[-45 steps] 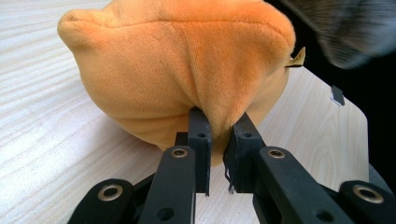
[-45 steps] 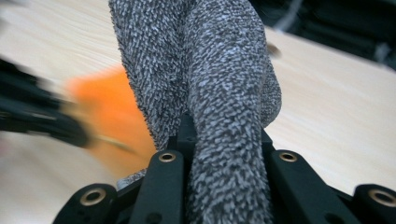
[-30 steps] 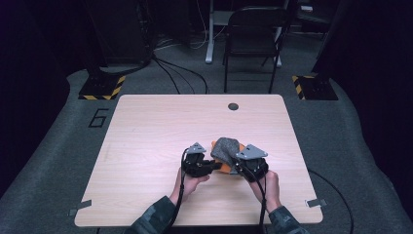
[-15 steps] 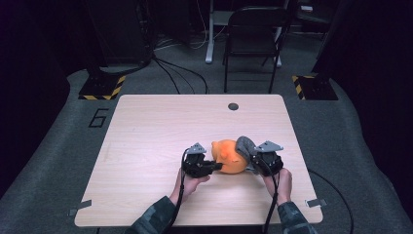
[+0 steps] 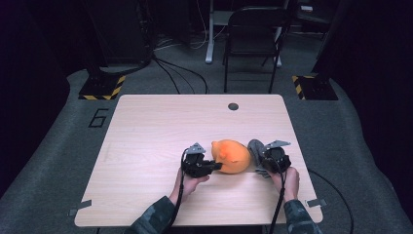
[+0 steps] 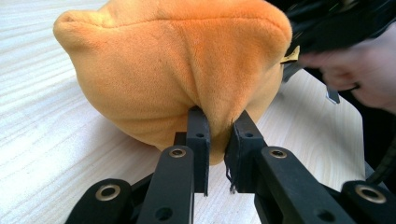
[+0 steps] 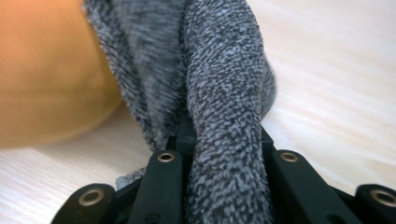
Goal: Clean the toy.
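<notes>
Left tool (image 6: 216, 140) is pinching a fold of the orange plush toy (image 5: 233, 156) on the worktop (image 5: 146, 126), anchoring it, while the right tool (image 7: 219, 140) is clamping the grey fleece cloth (image 7: 224, 93) just beside it, apparently to peel it clear.

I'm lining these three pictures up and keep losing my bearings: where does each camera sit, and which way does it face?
High view: above the person's side, looking forward and down on the table; both forearms, left gripper, right gripper.
Left gripper view: rides the left gripper, looking along its jaws, shut on the orange plush; the other hand beyond.
Right gripper view: rides the right gripper, jaws shut on grey fleece cloth.
Shared: the orange plush and the tabletop appear in all three.
</notes>
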The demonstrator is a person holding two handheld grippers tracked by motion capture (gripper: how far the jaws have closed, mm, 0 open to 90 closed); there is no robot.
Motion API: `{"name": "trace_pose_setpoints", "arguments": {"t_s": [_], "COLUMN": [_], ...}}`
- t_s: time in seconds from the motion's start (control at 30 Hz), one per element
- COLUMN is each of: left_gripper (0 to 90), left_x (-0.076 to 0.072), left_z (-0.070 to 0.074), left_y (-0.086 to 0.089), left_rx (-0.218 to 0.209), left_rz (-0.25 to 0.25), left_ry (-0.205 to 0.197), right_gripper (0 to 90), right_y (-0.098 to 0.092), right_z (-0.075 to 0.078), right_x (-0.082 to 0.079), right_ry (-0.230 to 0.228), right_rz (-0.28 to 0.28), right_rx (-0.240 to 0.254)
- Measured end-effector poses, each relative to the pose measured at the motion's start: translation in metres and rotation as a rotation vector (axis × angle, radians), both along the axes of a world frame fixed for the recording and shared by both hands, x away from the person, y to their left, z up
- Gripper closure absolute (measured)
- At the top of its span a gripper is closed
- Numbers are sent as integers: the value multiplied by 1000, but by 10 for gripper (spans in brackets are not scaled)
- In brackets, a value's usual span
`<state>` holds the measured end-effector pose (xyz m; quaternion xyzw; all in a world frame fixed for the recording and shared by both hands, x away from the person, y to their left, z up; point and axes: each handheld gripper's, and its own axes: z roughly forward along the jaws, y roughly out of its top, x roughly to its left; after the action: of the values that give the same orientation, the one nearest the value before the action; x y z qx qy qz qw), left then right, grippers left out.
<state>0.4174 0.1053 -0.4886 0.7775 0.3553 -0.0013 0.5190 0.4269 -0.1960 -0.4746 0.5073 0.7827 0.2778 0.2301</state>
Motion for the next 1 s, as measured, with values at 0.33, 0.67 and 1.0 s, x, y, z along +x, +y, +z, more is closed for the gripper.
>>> {"name": "trace_pose_setpoints", "arguments": {"t_s": [0.33, 0.67, 1.0], "left_gripper": [798, 622, 322], "left_x": [0, 0, 2], "left_z": [0, 1, 7], "left_y": [0, -2, 5], "left_rx": [3, 65, 86], "left_rz": [8, -8, -9], "left_ry": [-2, -40, -70], "right_gripper": [729, 741, 741], "right_y": [34, 60, 58], "right_z": [70, 37, 34], "right_x": [-37, -28, -24], "right_ry": [-160, -90, -78], "right_rz": [148, 188, 189], "right_rx": [72, 6, 21]}}
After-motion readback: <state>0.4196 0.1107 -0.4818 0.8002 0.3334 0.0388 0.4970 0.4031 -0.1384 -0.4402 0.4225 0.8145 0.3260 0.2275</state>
